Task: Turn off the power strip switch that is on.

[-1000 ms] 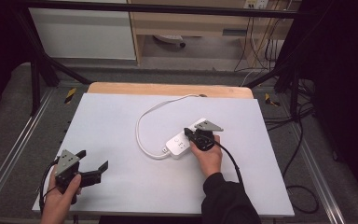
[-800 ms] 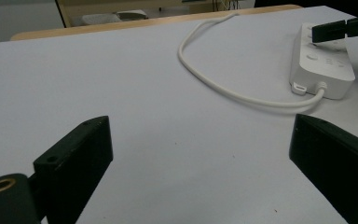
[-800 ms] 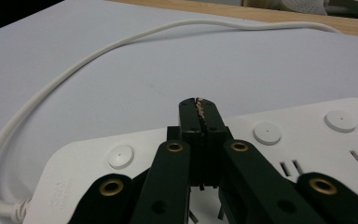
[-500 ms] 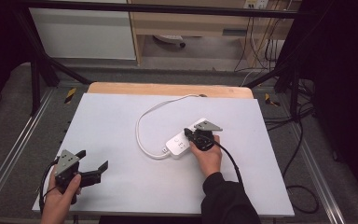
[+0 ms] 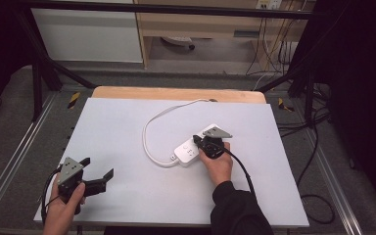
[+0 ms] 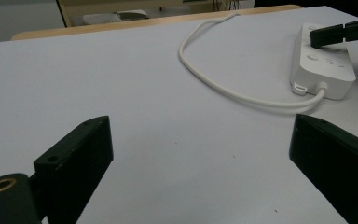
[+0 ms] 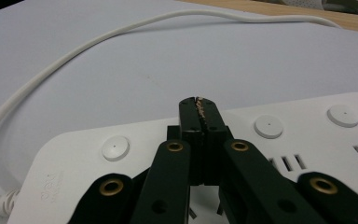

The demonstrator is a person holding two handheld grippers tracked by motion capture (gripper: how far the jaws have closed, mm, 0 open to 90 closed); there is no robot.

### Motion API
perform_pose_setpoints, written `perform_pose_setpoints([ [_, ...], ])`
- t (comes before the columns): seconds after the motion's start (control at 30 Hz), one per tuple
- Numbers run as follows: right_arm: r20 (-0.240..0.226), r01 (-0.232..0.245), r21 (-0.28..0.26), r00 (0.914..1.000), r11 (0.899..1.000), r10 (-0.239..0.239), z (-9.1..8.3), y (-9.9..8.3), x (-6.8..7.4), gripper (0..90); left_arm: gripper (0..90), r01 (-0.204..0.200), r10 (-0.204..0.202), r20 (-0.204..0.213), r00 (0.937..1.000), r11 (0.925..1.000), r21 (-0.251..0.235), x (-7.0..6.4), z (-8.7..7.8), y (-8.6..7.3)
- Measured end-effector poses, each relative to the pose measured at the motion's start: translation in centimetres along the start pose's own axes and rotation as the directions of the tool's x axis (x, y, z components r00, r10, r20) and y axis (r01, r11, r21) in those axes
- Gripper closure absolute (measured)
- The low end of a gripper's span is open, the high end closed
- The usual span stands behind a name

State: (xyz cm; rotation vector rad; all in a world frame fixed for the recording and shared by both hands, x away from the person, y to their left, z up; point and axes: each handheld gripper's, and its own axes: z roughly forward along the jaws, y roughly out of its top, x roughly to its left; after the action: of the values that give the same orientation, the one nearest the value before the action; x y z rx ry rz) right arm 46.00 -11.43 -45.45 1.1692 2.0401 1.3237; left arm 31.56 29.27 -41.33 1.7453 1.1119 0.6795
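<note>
While the left gripper point(image 5: 96, 178) hovered near the counter's point(image 5: 127, 122) front left corner with fingers spread wide, the right gripper point(image 7: 198, 111) rested over the white power strip point(image 5: 191, 151). Its fingers were pressed together, holding nothing.

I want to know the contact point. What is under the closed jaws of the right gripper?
Under the right gripper, whose jaws are shut, lies the white power strip, with round buttons and slot openings. Touching or just above: cannot tell. The part beneath the jaws is covered.
</note>
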Motion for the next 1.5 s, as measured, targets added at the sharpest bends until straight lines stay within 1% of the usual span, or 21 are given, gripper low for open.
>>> perform_pose_setpoints([
  [0.17,0.001,0.012,0.009,0.9999,1.0,-0.012,0.0,0.1,0.1,90.0,6.1,0.002,-0.002,-0.002,1.0,1.0,0.001,0.0,0.0,0.0],
  [0.33,-0.004,-0.01,0.01,0.9999,1.0,0.01,0.0,0.1,-0.1,90.0,6.1,0.003,-0.003,0.001,1.0,1.0,0.005,0.0,0.0,0.0],
  [0.43,0.001,-0.012,0.011,0.9999,1.0,0.012,0.0,0.1,0.0,90.0,6.1,0.001,-0.001,0.0,1.0,1.0,0.006,0.0,0.0,-0.1],
  [0.57,-0.004,-0.017,0.015,0.9998,1.0,0.017,0.0,0.2,-0.1,90.0,6.1,0.002,-0.002,-0.003,1.0,1.0,0.006,0.0,0.0,-0.1],
  [0.63,-0.003,-0.009,0.01,0.9999,1.0,0.009,0.0,0.1,-0.1,90.0,6.1,0.002,-0.002,-0.004,1.0,1.0,0.008,0.0,0.0,-0.1],
  [0.93,0.01,-0.009,0.008,0.9999,1.0,0.009,0.1,0.1,0.1,90.0,6.2,0.007,-0.007,-0.002,1.0,1.0,0.006,0.0,0.0,-0.1],
  [1.03,0.016,-0.011,0.015,0.9998,1.0,0.011,0.1,0.2,0.2,90.0,6.2,0.003,-0.003,-0.002,1.0,1.0,0.009,0.0,0.0,-0.1],
  [1.1,0.025,-0.001,0.027,0.9997,1.0,0.0,0.1,0.4,0.3,90.0,6.2,0.002,-0.002,-0.002,1.0,0.9999,0.011,0.0,0.0,-0.1],
  [1.17,0.024,-0.001,0.027,0.9997,1.0,0.0,0.1,0.4,0.3,90.0,6.2,0.004,-0.004,-0.001,1.0,0.9999,0.011,0.0,0.0,-0.1],
  [1.2,0.023,-0.009,0.028,0.9997,1.0,0.008,0.1,0.4,0.3,90.0,6.2,0.002,-0.002,-0.003,1.0,0.9999,0.012,0.0,0.0,-0.1],
  [1.37,0.028,0.005,0.022,0.9996,1.0,-0.005,0.1,0.3,0.4,90.0,6.2,0.0,0.001,-0.006,1.0,0.9999,0.012,0.0,0.1,-0.1],
  [1.4,0.011,0.001,0.018,0.9999,1.0,-0.001,0.1,0.2,0.4,90.0,6.3,-0.001,0.001,-0.004,1.0,0.9999,0.013,0.0,0.1,-0.1],
  [1.43,0.011,0.001,0.018,0.9999,1.0,-0.001,0.1,0.2,0.4,90.0,6.3,0.0,0.0,-0.004,1.0,0.9999,0.014,0.0,0.1,-0.1],
  [1.47,0.014,0.013,0.015,0.9998,1.0,-0.013,0.2,0.2,0.8,90.0,6.4,0.001,-0.001,-0.003,1.0,0.9999,0.015,0.0,0.1,-0.1],
  [1.5,0.075,0.097,0.032,0.9922,0.995,-0.1,0.2,0.3,1.3,90.0,6.4,0.001,-0.001,-0.003,1.0,0.9999,0.015,0.0,0.1,-0.1],
])
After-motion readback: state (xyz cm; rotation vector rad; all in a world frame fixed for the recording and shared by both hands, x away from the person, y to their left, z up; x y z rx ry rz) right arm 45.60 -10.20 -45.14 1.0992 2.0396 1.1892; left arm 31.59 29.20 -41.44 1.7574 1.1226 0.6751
